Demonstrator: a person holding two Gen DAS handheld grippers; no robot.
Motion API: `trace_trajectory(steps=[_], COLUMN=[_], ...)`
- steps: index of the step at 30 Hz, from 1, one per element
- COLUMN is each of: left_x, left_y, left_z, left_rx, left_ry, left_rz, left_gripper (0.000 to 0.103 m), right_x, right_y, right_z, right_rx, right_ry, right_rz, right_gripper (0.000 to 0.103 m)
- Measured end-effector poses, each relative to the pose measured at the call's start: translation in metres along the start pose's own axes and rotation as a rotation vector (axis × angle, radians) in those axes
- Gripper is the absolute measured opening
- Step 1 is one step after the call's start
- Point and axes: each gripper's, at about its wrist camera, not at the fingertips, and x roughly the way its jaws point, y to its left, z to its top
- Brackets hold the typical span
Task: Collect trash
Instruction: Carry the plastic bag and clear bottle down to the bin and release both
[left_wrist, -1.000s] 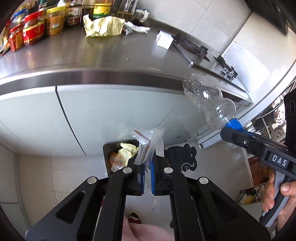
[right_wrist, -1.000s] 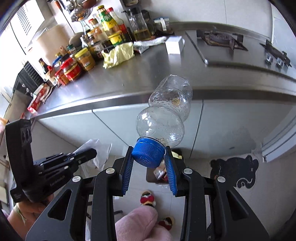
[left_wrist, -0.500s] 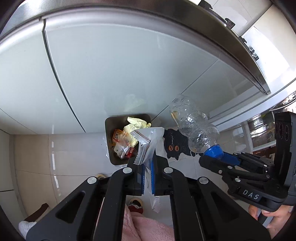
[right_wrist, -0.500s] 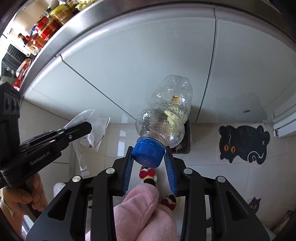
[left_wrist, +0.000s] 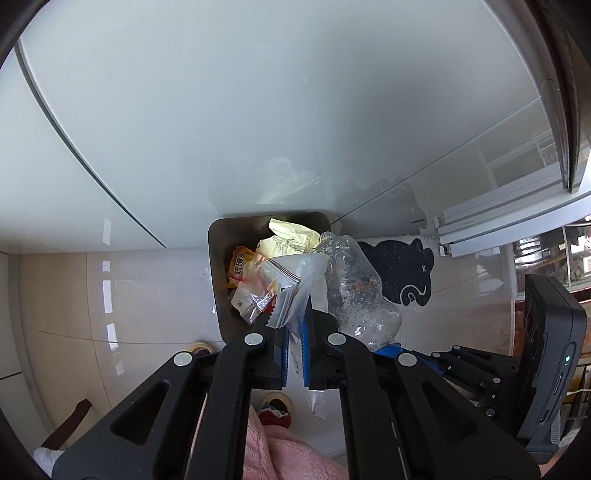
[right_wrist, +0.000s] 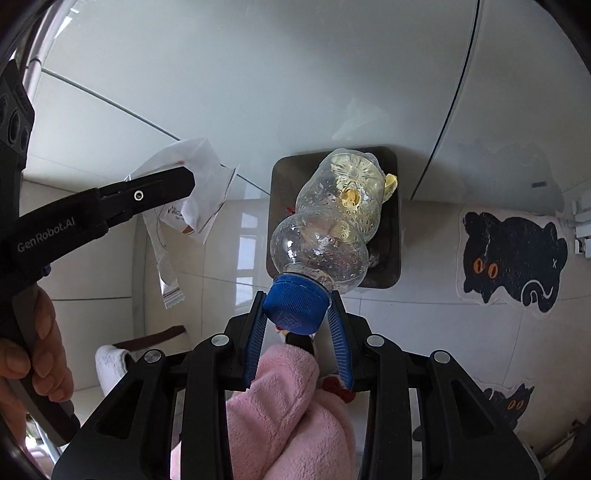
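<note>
Right gripper (right_wrist: 297, 319) clamped the blue cap of a crumpled clear plastic bottle (right_wrist: 332, 221), now lower, directly over the dark square trash bin (right_wrist: 391, 273). Left gripper (left_wrist: 294, 363) pinched clear zip bags (left_wrist: 295, 291) at the bin's (left_wrist: 218, 291) near edge. Gripper read "GenRobot.AI".

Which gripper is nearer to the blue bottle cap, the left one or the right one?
Right. The right gripper is shut on the blue bottle cap itself, over the trash bin. The left gripper is beside the bottle, shut on a clear plastic bag.
</note>
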Motion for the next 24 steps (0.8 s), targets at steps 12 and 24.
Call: trace_trajectory(steps=[12, 24], left_x=[0.023, -0.010], left_y=[0.008, 0.011], left_z=[0.021, 0.035], left_rx=[-0.022, -0.052], left_ry=[0.017, -0.012], left_rz=[0.001, 0.000], left_gripper=[0.029, 0.063], right_x=[0.025, -0.004], right_y=[0.000, -0.012], right_z=[0.024, 0.028], right_rx=[-0.035, 0.017], right_ry=[0.019, 0.011], right_rz=[-0.050, -0.084], right_gripper=[0.037, 0.077])
